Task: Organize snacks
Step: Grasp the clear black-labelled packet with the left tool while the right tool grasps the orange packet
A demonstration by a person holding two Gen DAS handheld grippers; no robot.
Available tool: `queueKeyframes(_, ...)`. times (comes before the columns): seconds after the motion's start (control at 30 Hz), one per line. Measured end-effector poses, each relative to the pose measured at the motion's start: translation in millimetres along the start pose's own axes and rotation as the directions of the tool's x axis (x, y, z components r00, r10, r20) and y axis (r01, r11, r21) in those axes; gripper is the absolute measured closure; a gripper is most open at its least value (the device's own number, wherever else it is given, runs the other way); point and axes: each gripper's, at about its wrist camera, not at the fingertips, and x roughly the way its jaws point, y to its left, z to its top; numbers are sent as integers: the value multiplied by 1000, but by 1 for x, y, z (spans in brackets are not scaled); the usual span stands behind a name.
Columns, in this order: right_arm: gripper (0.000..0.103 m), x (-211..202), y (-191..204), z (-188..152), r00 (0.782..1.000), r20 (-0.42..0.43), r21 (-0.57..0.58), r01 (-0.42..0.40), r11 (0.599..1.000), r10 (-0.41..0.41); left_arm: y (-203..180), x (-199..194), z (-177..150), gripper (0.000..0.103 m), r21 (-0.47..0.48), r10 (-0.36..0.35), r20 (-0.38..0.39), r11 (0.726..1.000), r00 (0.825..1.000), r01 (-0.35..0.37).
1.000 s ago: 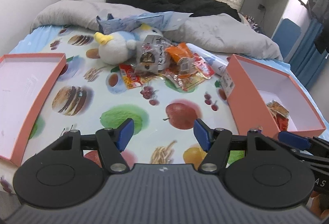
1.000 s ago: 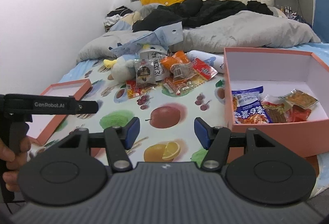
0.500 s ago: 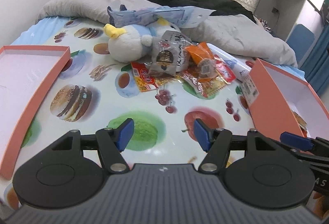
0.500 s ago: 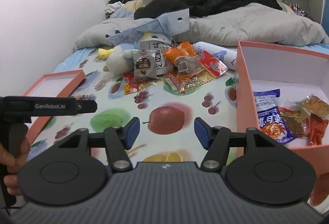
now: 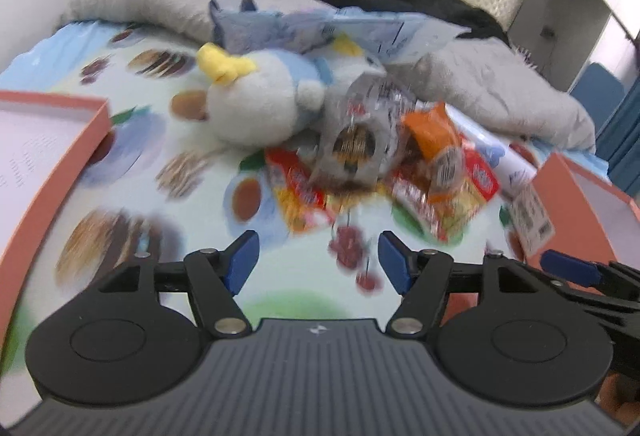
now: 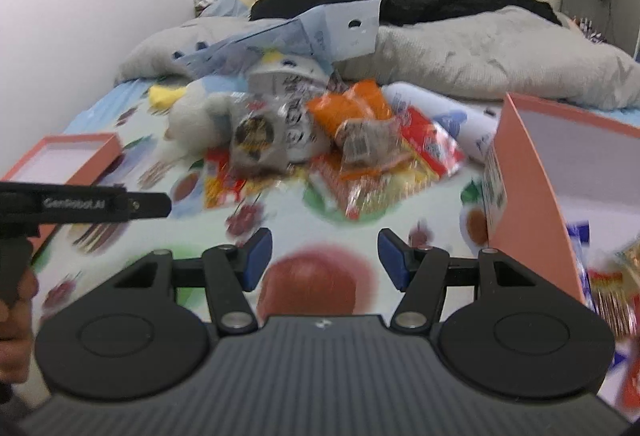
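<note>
1. Grippers first: the left gripper [image 5: 316, 256], black plastic with blue rubber-like pads, has its jaws spread wide with nothing between them. The right gripper [image 6: 325, 256], of the same build, is likewise spread and empty.

2. Change since a second ago: both grippers have moved forward over the bed, so the pile of crinkly snack packets [image 5: 384, 172] now looms larger and nearer in each wrist view. Both views are blurred by motion. Neither gripper touches a packet yet.

3. Meaning for the task, as a judgement: this looks like the approach for the next pick, with loose snacks still to be moved.

4. Just beyond the fingertips lies the smooth bedsheet printed with fruit and burgers [image 5: 132, 236], soft and yielding.

5. The pile holds a grey foil pouch with a dark round window [image 5: 352, 148], an orange plastic packet [image 6: 352, 108] and flat red wrappers [image 6: 432, 144], overlapping one another; all are thin, glossy and slippery-looking.

6. A round white plush toy with a yellow tuft [image 5: 256, 104] touches the pile's left side.

7. To the right stands a rigid salmon-pink cardboard box [image 6: 528, 196], already holding some packets; its matching shallow lid [image 5: 60, 140] lies well apart on the left.
</note>
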Motion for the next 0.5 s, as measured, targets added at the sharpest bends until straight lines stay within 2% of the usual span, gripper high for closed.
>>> queueKeyframes(0.23,39,54,-1,28,998,10,9,69,998,-69,-1,59,36,29,38,-61,15,997,998,60)
queueKeyframes(0.3,19,68,-3,34,994,-7,6,106,994,-106,0,72,45,29,65,-58,26,996,998,56)
queueKeyframes(0.37,19,77,-4,39,992,-9,-7,123,992,-123,5,82,51,29,51,-71,25,996,997,70)
queueKeyframes(0.5,19,92,-7,46,995,8,2,104,995,-104,12,101,56,30,19,-132,5,991,991,131)
